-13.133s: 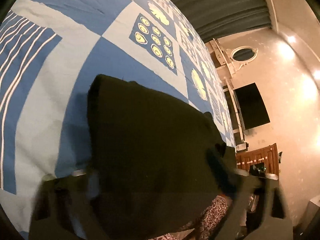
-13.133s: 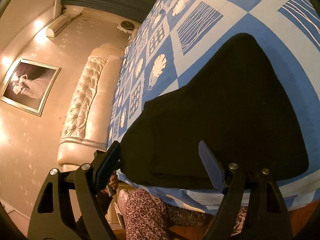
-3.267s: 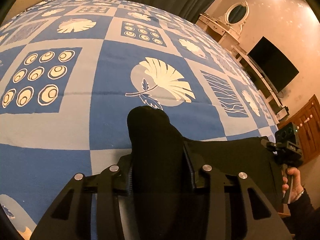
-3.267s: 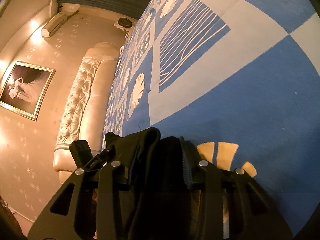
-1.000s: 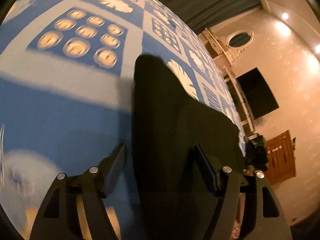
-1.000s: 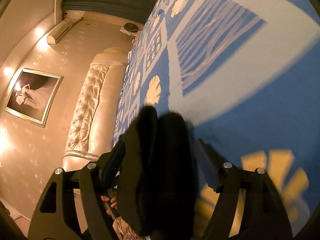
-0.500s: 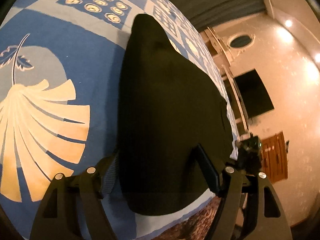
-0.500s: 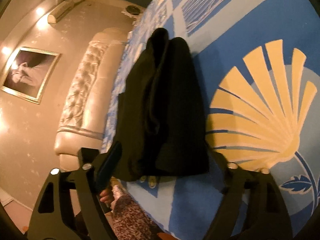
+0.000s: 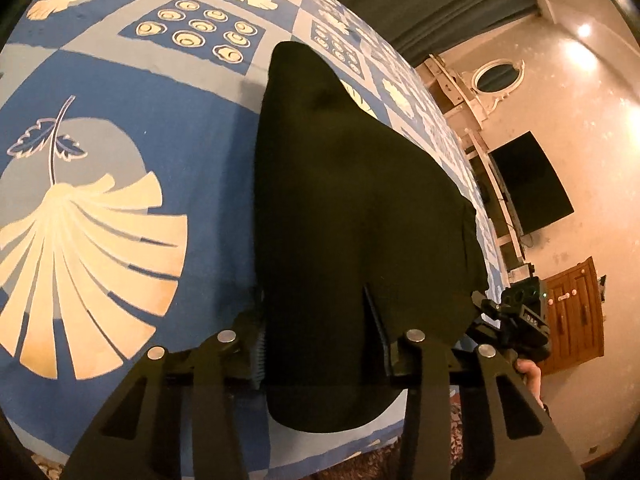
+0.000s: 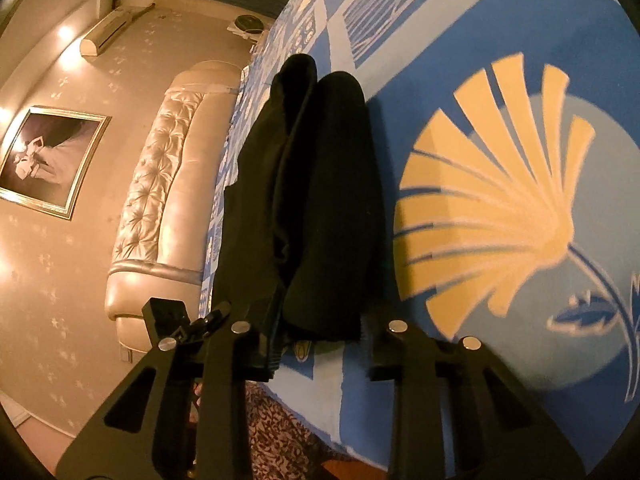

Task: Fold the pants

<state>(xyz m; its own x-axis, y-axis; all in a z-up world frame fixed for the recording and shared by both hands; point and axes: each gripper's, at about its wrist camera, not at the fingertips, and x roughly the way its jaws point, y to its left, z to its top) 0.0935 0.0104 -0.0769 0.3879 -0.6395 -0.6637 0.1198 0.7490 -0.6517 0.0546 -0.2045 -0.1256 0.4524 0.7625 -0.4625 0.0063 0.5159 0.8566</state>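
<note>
The black pants (image 9: 352, 208) lie folded into a thick bundle near the front edge of the bed with the blue patterned cover (image 9: 132, 120). My left gripper (image 9: 320, 336) has its jaws closed in on the near left end of the bundle, with cloth between them. In the right wrist view the pants (image 10: 312, 192) show as stacked folds. My right gripper (image 10: 320, 344) has its jaws closed in on the near right end of the pants. The right gripper also shows at the far right in the left wrist view (image 9: 516, 316).
A cream tufted headboard (image 10: 160, 200) and a framed picture (image 10: 44, 160) stand on the left. A wall television (image 9: 528, 184), a dresser with an oval mirror (image 9: 496, 76) and a wooden door (image 9: 576, 316) stand on the right. A patterned rug (image 10: 280, 436) lies below the bed edge.
Both grippers' jaws have narrowed from wide open onto the ends of the folded pants. The bundle has stayed lying on the bed near its front edge.
</note>
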